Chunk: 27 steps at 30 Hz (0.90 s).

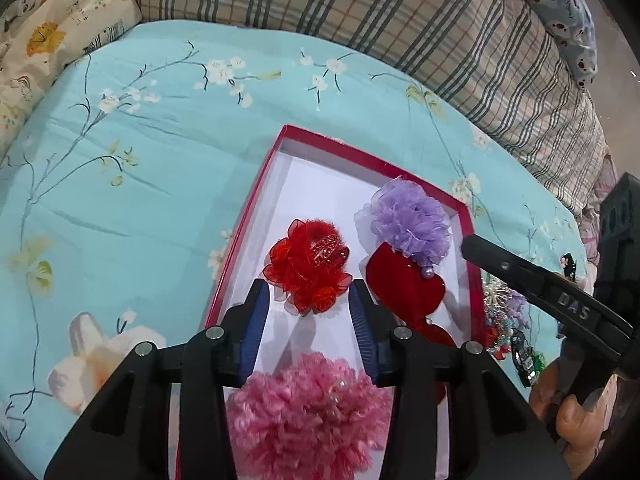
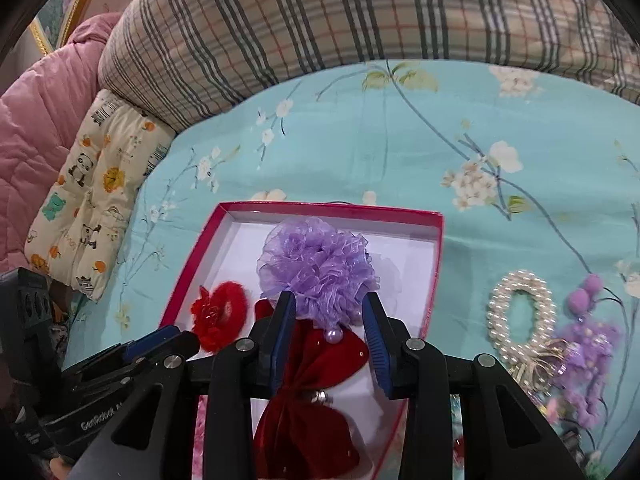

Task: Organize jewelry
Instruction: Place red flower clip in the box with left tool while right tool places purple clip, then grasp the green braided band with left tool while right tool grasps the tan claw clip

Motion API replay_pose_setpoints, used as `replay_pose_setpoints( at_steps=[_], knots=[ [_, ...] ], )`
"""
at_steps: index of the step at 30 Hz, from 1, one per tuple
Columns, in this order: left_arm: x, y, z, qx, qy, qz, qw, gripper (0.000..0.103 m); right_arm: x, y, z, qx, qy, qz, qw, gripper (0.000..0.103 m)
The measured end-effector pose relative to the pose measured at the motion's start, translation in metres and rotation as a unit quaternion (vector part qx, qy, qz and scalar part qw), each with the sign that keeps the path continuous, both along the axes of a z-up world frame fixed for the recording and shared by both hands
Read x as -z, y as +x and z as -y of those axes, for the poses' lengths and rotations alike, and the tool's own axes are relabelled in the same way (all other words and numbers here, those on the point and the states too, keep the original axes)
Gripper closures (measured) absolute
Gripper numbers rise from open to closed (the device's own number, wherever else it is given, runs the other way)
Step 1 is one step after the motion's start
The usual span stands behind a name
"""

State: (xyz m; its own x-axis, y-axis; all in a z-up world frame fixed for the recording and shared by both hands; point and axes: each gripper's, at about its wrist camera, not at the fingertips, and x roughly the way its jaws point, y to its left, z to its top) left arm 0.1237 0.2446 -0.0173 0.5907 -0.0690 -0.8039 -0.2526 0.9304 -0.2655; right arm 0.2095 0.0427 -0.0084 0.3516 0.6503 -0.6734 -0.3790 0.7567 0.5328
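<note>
Jewelry box (image 1: pixel 256 196) at frame centre holds red scrunchie (image 1: pixel 308 268) and purple scrunchie (image 2: pixel 316 268); left tongs (image 1: pixel 308 316) and right tongs (image 2: pixel 330 320) both gape, gripping nothing.

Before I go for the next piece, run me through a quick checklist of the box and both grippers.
1. Left gripper free of the red scrunchie: ok, pads stand apart, not pressing.
2. Right gripper free of the purple flower: ok, open, no pad pressing it.
3. Both pieces inside the red box: ok.
4. Room left in the box: ok, bare white floor at the far end.
5. Next pieces in sight: ok, pearl scrunchie lies on the sheet beside the box.
6. Pink pompom fully inside the box: cannot tell.
</note>
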Motion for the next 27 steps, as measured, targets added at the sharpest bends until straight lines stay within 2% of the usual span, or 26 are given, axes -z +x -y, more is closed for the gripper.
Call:
replay_pose_setpoints(
  at_steps=[2, 6, 16, 27],
  knots=[
    [-0.005, -0.004, 0.003, 0.002, 0.003, 0.003, 1.0000, 0.064, -0.007, -0.007, 0.010, 0.004, 0.003, 0.008, 1.000, 0.066],
    [-0.014, -0.012, 0.012, 0.009, 0.002, 0.008, 0.9999, 0.064, -0.016, -0.022, 0.035, 0.015, 0.012, 0.018, 1.000, 0.057],
    [-0.030, -0.025, 0.051, 0.043, -0.006, 0.013, 0.9990, 0.064, -0.012, -0.053, 0.118, 0.067, 0.009, 0.010, 0.998, 0.056],
    [-0.033, -0.030, 0.111, 0.098, -0.019, 0.013, 0.9950, 0.064, 0.002, -0.081, 0.208, 0.146, -0.011, -0.005, 0.989, 0.055]
  ],
)
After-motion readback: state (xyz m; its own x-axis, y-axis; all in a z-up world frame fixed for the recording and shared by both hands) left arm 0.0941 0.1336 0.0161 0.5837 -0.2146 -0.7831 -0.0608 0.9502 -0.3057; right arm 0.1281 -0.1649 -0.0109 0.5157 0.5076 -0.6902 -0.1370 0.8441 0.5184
